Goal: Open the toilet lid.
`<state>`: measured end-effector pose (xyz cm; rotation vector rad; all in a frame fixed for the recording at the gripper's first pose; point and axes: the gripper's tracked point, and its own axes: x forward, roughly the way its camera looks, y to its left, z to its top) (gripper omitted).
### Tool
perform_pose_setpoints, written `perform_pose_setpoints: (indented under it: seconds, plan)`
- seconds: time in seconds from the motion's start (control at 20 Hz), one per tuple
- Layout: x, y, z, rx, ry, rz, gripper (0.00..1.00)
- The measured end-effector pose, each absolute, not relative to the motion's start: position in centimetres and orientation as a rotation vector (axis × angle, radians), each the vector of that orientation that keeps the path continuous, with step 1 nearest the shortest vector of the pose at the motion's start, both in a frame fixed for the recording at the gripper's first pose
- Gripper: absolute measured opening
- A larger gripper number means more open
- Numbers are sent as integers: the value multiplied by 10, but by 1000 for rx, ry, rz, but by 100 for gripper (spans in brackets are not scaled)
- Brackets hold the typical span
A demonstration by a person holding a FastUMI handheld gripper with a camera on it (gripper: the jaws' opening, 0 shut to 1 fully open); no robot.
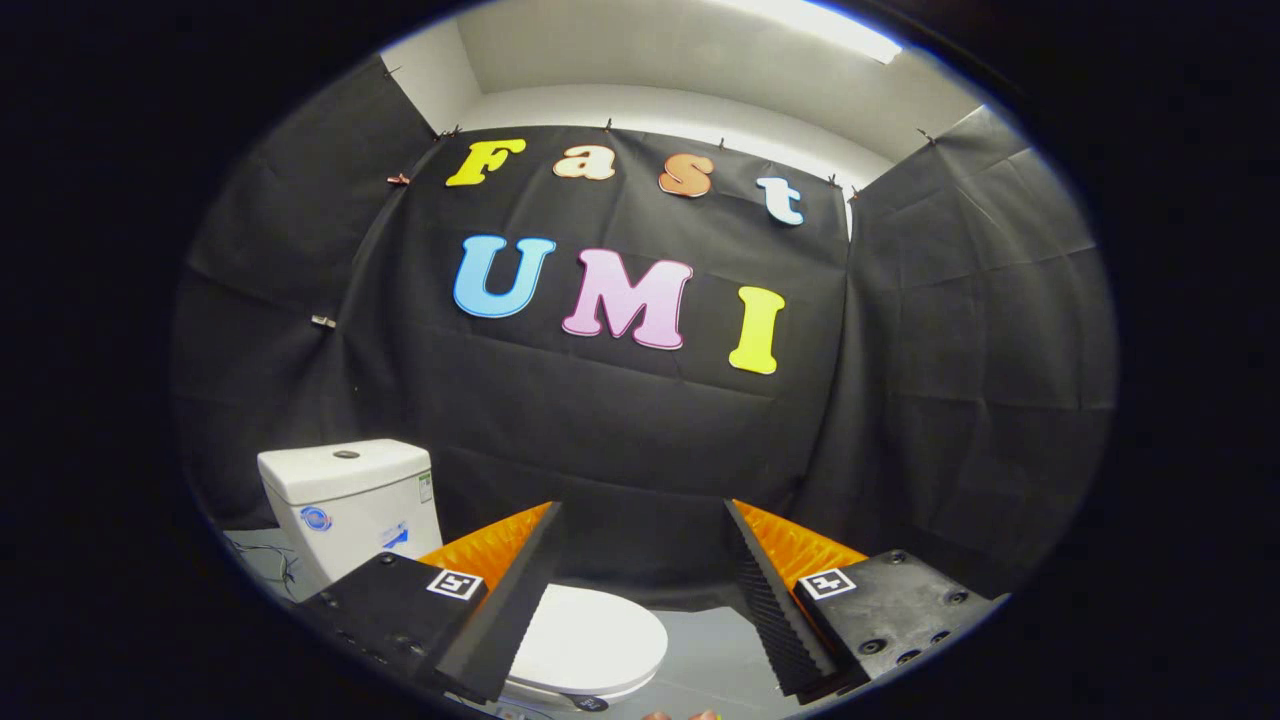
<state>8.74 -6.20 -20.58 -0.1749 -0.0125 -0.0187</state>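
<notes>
Toilet (350, 500): one | lid (590, 640): one, down | hand-held gripper (640, 520): fingers apart, gripping nothing, above lid

One toilet (350, 500) with one closed lid (590, 640), and one hand-held gripper (640, 520), fingers spread apart.

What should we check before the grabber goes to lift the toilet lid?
1. Round white plastic toilet lid down, ready to lift: ok.
2. Gripper open, nothing held: ok.
3. Fingers around the lid's edge: not ok; the lid lies below and between them, untouched.
4. Lid's front edge in sight: cannot tell, partly hidden behind the left finger.
5. White ceramic tank upright behind the lid, giving it room to swing back: ok.
</notes>
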Motion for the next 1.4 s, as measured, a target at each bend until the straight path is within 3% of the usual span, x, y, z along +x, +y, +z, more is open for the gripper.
perform_pose_setpoints:
  seconds: [0.5, 1.0, 1.4]
  plan:
    - [98, -90, -353, 90, 140, 30, 99]
    - [80, -100, -531, 639, 579, 35, 99]
    - [80, -94, -613, 1027, 873, 29, 99]
